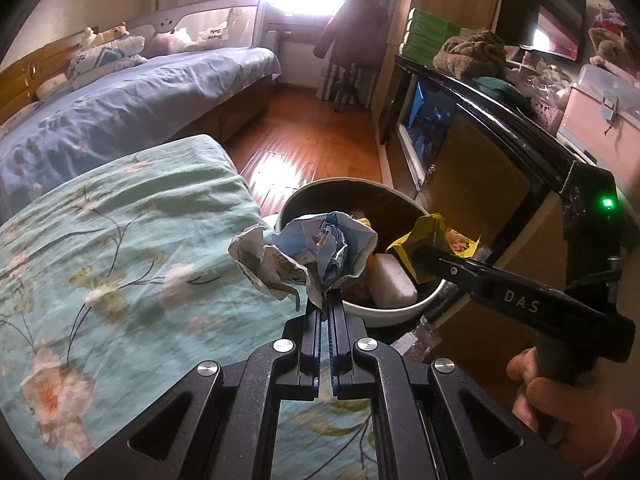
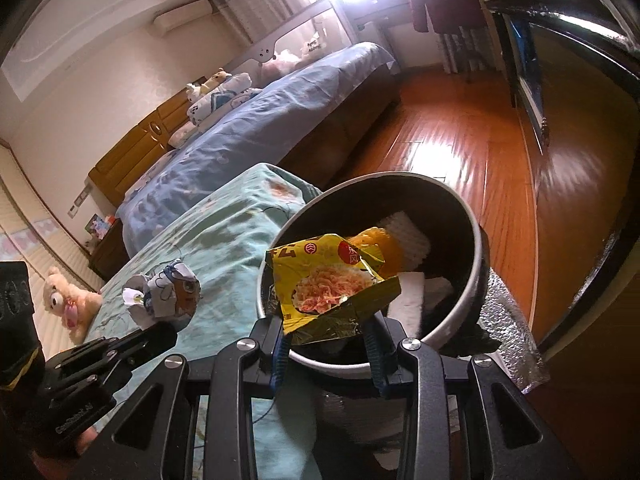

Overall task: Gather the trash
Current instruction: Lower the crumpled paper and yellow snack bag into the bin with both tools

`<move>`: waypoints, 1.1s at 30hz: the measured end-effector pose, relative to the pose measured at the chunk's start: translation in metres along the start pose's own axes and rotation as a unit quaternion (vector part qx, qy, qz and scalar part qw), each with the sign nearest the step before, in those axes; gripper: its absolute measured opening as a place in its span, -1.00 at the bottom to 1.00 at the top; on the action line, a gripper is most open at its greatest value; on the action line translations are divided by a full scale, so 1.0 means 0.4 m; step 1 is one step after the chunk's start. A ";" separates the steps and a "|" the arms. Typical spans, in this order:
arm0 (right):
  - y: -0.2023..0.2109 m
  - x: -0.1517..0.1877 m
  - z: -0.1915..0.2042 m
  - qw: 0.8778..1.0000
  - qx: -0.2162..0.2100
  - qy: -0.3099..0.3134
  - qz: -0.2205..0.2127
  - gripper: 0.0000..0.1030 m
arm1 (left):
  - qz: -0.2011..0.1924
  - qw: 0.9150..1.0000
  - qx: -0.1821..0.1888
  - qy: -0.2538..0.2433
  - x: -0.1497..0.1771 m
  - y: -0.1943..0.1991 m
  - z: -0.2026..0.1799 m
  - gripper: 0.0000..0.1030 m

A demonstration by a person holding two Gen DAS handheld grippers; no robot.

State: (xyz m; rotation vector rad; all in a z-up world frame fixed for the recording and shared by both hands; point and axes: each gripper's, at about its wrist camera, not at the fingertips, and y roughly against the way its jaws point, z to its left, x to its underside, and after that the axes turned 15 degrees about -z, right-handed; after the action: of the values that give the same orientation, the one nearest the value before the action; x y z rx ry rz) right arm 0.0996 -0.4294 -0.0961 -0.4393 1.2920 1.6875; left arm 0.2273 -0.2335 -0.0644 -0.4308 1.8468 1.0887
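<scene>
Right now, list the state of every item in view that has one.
Left gripper: shut on crumpled paper ball.
Crumpled white-and-blue paper ball: held above the bed edge beside the bin.
Right gripper: fingers wide apart.
Yellow noodle wrapper: torn open, between the fingers, over the bin.
Round grey trash bin: open, partly filled.
</scene>
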 end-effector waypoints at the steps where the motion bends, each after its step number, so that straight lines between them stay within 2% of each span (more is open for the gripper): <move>1: 0.000 -0.001 -0.002 1.000 0.001 -0.001 0.000 -0.34 | 0.001 1.000 0.000 -0.001 -0.001 -0.003 -0.003 -0.97; 18: -0.019 -0.032 -0.045 1.000 0.013 0.005 0.001 -0.33 | 0.010 1.000 0.009 -0.023 -0.029 -0.082 -0.058 -0.97; 33: -0.044 -0.064 -0.059 1.000 0.015 0.008 -0.001 -0.32 | 0.015 1.000 0.007 -0.023 -0.040 -0.131 -0.065 -0.97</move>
State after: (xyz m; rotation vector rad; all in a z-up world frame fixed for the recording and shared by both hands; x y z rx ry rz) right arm 0.1210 -0.4619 -0.0961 -0.4361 1.3271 1.6640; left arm 0.2567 -0.2860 -0.0724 -0.3683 1.8233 1.0963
